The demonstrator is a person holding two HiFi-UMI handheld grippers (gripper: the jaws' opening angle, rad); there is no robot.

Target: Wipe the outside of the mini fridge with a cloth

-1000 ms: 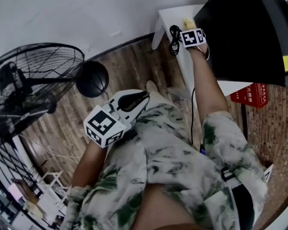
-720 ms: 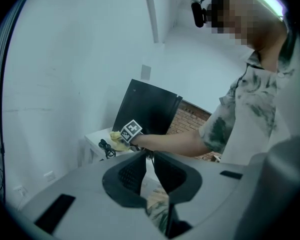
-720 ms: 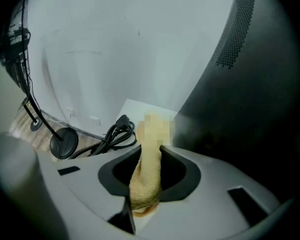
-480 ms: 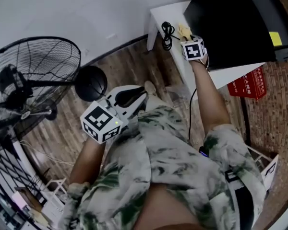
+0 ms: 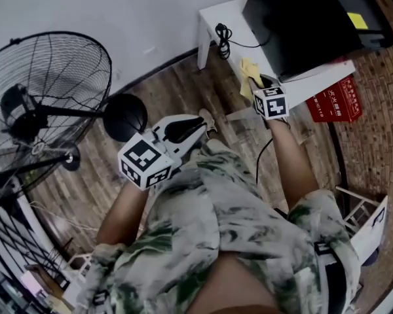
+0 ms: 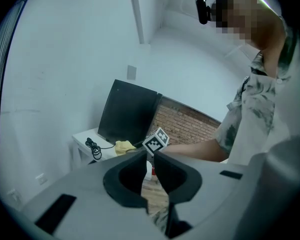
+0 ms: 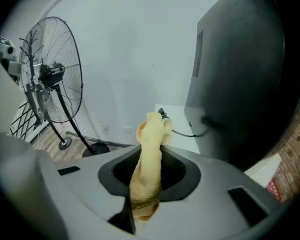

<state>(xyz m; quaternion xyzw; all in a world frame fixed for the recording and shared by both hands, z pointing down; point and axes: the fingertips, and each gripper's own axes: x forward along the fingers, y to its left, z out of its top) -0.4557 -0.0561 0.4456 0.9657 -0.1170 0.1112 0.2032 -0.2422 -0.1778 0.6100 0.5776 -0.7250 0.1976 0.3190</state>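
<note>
Right tongs [image 5: 259, 82] are clamped on the yellow cloth [image 7: 148, 154] — held near the black mini fridge [image 5: 301, 18] at upper right, apart from it. Left tongs [image 5: 191, 124] are closed and empty at frame centre.

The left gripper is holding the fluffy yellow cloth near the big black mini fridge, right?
Not quite. It is the right gripper that holds the fluffy yellow cloth near the big black mini fridge. The right gripper view shows the cloth pinched between its jaws. The left gripper holds nothing.
</note>
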